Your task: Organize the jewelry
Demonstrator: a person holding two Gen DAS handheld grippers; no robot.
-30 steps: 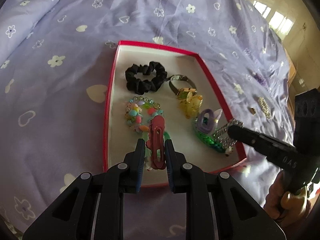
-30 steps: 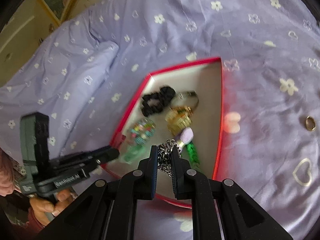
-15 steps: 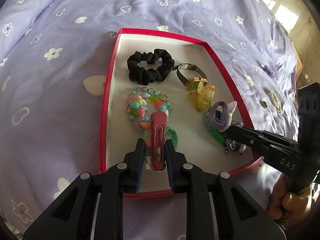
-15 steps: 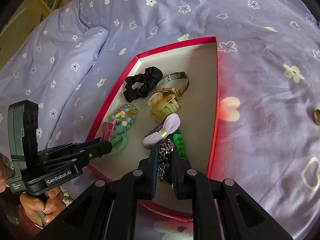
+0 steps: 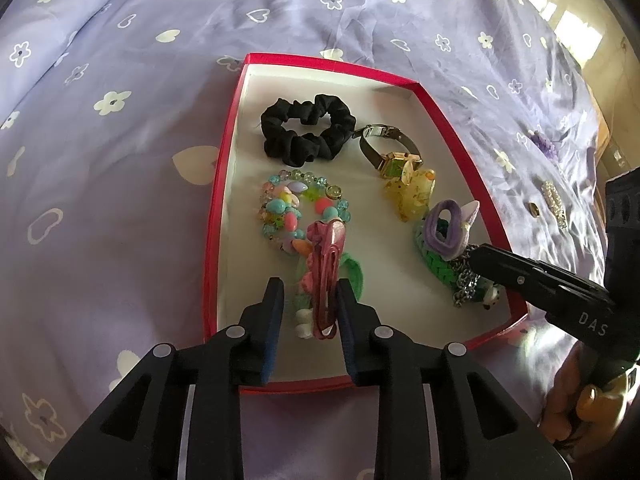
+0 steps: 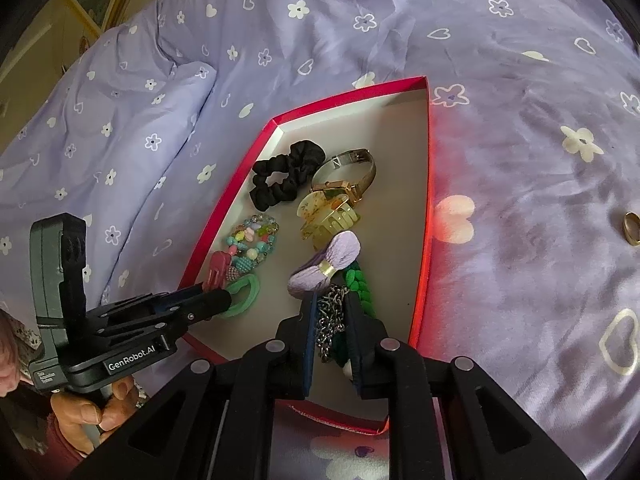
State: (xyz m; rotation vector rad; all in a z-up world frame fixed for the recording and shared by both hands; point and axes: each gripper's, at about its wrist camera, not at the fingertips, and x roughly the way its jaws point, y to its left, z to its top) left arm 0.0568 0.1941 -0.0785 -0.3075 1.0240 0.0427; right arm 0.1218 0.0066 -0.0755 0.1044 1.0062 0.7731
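A red box [image 5: 214,216] with a white floor lies on the purple bedspread. My left gripper [image 5: 310,292] is open over its near end; the pink hair clip [image 5: 326,264] leans on the right finger, on a green hair tie. My right gripper [image 6: 329,312] has opened a little around the silver chain [image 6: 330,312], which lies on the green braid [image 6: 360,284] in the box [image 6: 424,240]. The box also holds a black scrunchie [image 5: 308,128], a beaded bracelet [image 5: 288,208], a gold watch [image 5: 394,156], a yellow claw clip [image 5: 414,196] and a purple tassel [image 5: 450,228].
On the bedspread right of the box lie a gold ring [image 6: 632,228], a rhinestone clip [image 5: 554,202] and a small purple piece [image 5: 544,144]. A pillow [image 6: 100,120] lies at the left. A hand holds each gripper handle.
Both grippers came lower into the box and opened. The pink clip and the silver chain are let go and rest in the box.
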